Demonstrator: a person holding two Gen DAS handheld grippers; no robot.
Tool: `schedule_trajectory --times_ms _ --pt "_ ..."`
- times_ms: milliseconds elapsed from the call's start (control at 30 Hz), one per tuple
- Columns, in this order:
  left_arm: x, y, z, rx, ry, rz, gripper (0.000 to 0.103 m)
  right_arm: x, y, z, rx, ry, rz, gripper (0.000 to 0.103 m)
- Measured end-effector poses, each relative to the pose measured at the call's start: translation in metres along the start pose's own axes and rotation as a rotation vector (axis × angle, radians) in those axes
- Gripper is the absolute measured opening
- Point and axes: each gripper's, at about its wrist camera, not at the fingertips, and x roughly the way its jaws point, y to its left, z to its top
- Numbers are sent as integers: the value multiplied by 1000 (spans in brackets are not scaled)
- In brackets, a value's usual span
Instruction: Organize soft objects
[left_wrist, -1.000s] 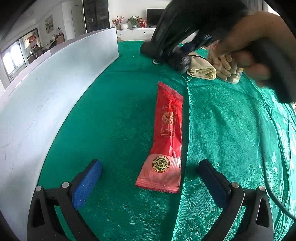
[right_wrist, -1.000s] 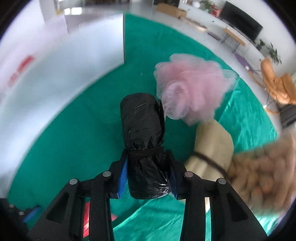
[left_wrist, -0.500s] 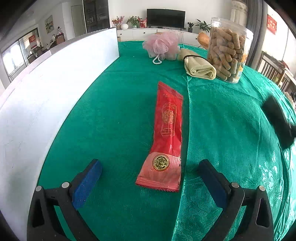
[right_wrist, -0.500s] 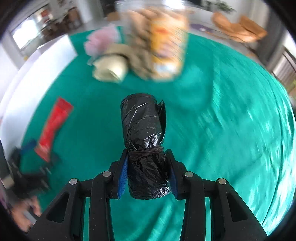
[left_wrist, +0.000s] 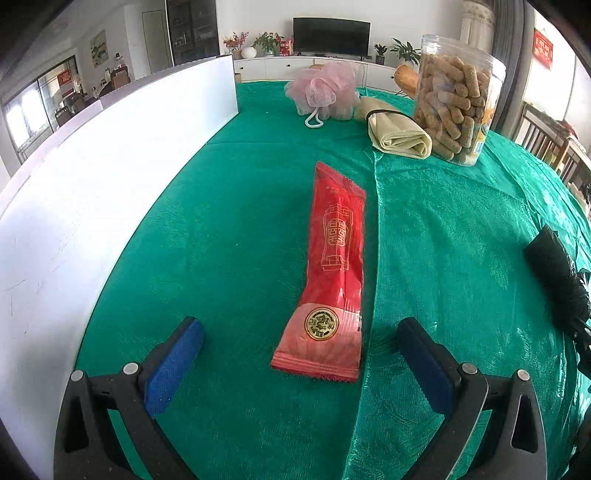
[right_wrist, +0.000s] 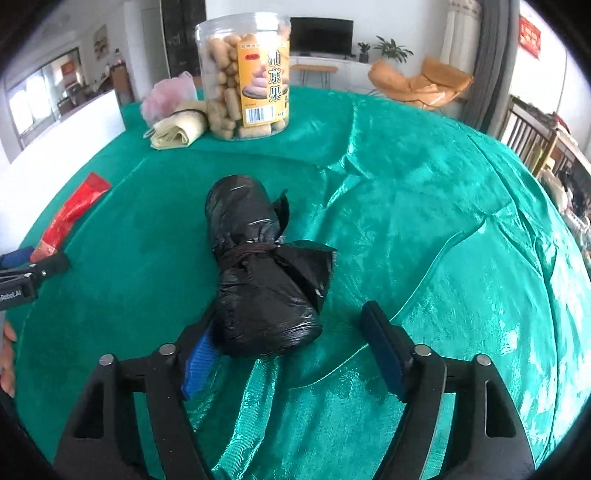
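Carried across from the far cluster, our black roll (right_wrist: 258, 266) now lies on the cloth (right_wrist: 424, 229), right gripper (right_wrist: 291, 354) jaws just sprung wide, roll between them, leaning on one pad. Our left gripper (left_wrist: 299, 365), also wide and empty, straddles the red packet (left_wrist: 334, 273), which runs lengthwise away from its fingers.

A home, plainly a living and dining room. Far off, a dark television (left_wrist: 331, 36) on a low white cabinet (left_wrist: 295, 68), flanked by potted plants (left_wrist: 402, 50) and a vase of flowers (left_wrist: 242, 43). To the far right, an orange lounge chair (right_wrist: 421, 83) by grey curtains (right_wrist: 491, 59). Framed picture (left_wrist: 98, 43) and door on the left wall. Nearer, a table under green cloth (left_wrist: 240, 229), with wooden dining chairs (left_wrist: 543, 144) at its right edge.
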Motion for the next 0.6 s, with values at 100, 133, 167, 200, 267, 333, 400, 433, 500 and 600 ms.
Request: schedule_trajectory --times_ms 100,133,167,200,267,333,400,433,500,600 --pt "0 0 0 0 0 0 103 -2 1 -1 -1 -1 -4 79" --pt "0 0 0 0 0 0 103 -2 1 -1 -1 -1 -4 79" --pt "0 0 0 0 0 0 103 -2 1 -1 -2 -1 -4 79" --pt "0 0 0 0 0 0 103 -2 0 0 -2 -1 -5 79" --pt "0 0 0 0 -1 0 103 -2 0 -1 -2 -1 -3 80" --pt "0 0 0 0 -1 0 103 -2 0 -1 -2 -1 -3 80" --pt "0 0 0 0 -1 0 103 -2 0 0 -2 -1 -3 80" --pt "0 0 0 0 -1 0 103 -2 0 -1 -2 -1 -3 80" --pt "0 0 0 -1 -1 -1 103 -2 0 -1 -2 -1 -3 80" --pt "1 -2 5 15 43 -5 103 -2 0 -1 13 9 -2 81"
